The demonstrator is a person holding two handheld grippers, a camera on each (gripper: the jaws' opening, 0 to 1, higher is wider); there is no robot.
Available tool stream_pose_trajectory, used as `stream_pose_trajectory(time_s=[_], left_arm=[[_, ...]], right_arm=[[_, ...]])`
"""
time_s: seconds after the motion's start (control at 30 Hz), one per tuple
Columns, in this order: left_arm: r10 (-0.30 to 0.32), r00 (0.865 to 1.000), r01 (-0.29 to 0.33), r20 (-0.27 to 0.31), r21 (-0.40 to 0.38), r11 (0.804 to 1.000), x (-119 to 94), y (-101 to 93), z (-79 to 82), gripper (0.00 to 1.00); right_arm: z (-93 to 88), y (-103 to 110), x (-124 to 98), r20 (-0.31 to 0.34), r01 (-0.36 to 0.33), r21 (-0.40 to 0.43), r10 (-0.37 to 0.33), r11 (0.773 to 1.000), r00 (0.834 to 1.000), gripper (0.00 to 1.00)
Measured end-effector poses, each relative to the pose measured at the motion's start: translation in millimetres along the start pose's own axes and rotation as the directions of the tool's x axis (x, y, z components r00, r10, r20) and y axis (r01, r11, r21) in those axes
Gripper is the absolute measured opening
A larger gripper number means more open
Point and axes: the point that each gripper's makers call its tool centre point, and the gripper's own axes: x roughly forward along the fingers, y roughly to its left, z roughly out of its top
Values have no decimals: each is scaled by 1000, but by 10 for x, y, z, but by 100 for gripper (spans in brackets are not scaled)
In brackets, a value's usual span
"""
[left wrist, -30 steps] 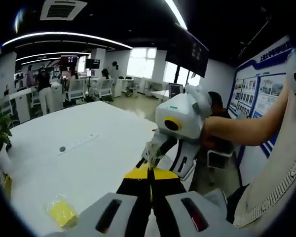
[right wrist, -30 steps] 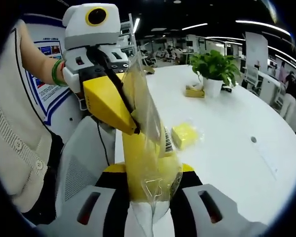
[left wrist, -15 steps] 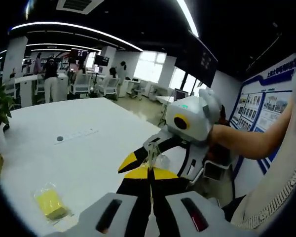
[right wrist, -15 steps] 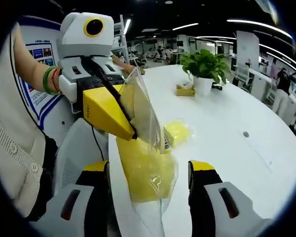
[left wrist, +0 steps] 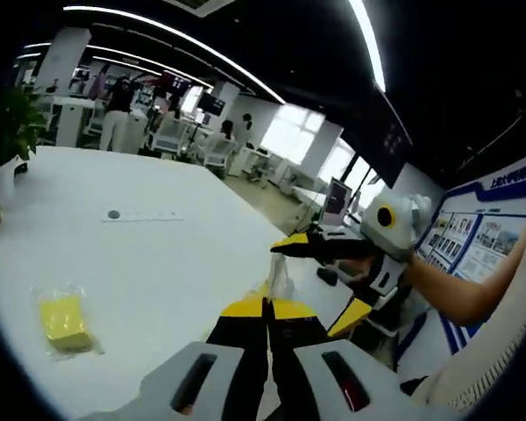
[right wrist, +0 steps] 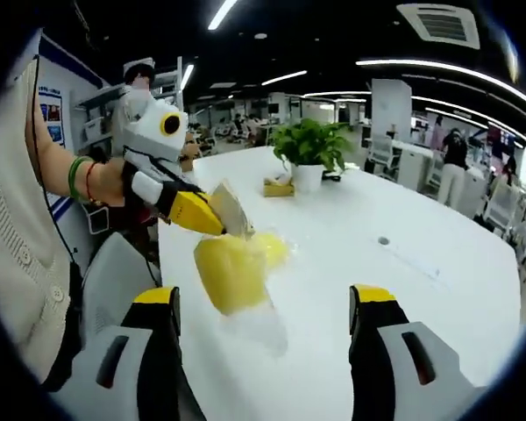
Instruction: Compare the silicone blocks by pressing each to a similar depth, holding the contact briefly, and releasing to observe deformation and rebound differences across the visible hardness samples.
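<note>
Yellow bagged block hangs from pinching left gripper (table edge); right gripper wide, empty

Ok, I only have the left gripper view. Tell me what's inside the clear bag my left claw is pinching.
Observer: In the right gripper view, the clear bag hanging from the left claw holds a yellow silicone block.
Operator: Report whether the right claw is touching that block.
Observer: It looks not. The right claw is open, and the block hangs ahead of it with a gap to each jaw.
</note>
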Motion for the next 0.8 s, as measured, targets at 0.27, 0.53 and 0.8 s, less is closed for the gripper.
stream_pose_trajectory(time_s=[0.27,0.53,0.8], left_arm=[[56,998,-53,24,-116,992,140,324,-139,0],[81,996,-73,31,-190,979,389,655,-190,0],[137,990,-130,11,-243,961,613,1059,-246,0]], right_arm=[[-212,99,-277,69,138,151,-150,979,986,79],[-386,180,-328,76,153,242,-176,958,981,80],[-560,3,-335,5,192,263,-201,945,980,78]])
